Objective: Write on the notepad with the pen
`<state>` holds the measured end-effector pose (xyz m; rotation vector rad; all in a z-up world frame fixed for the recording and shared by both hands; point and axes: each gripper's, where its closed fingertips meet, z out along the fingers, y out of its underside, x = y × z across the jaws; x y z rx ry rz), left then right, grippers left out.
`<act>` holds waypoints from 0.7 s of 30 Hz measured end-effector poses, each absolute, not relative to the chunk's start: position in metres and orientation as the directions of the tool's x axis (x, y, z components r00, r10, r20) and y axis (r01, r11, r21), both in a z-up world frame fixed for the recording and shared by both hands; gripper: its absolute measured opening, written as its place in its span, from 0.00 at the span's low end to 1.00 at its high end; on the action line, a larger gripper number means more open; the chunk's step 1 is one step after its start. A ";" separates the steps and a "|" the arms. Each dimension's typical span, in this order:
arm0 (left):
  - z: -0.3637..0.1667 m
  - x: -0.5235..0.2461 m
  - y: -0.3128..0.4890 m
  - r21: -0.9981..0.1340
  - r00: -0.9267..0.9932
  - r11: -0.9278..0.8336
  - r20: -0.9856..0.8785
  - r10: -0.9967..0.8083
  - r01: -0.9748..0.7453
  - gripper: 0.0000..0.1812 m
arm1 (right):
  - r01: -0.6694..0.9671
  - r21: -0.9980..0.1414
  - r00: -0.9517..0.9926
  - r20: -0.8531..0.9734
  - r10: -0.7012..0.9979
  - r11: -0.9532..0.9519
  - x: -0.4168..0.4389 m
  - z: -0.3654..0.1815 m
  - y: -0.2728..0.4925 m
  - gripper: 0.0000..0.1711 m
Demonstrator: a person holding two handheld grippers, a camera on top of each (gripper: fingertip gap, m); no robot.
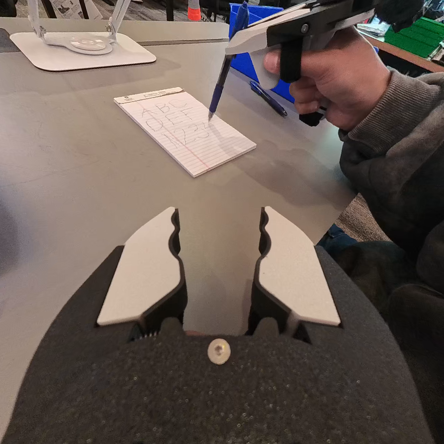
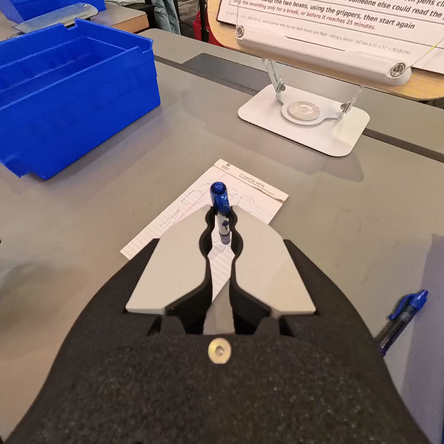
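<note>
Left wrist view: left claw (image 1: 219, 211) is held released and empty, low over bare grey desk (image 1: 72, 192), well short of the notepad (image 1: 185, 131), probably parked to keep out of the writing path. Notepad lies flat and angled mid-desk, unpinned, so it may slide under pen pressure. Right claw (image 1: 231, 46) is seen from the side, clenched on the pen (image 1: 217, 96); pen is tilted, tip touching the page at the end of the third handwritten row. Lower half of the page is blank, so room is left. A second pen (image 1: 268, 98) lies just beside the blue bin (image 1: 249, 62), apart from the pad.

Right wrist view: pen is gripped in the notch near the fingertips, cap end up, tip hidden below. Pad's far corner is kept clear of the white stand base (image 2: 305, 120); the bin sits well left, and open desk is left all round. Desk edge is near, on the right.
</note>
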<state>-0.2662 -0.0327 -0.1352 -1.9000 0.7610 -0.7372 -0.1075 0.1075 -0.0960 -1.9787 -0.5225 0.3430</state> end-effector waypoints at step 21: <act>-0.135 -0.265 -0.036 -0.905 0.623 -0.372 0.172 -0.763 -0.206 0.35 | 0.228 -0.887 0.865 -0.005 0.502 -0.402 -0.108 -0.096 0.090 0.06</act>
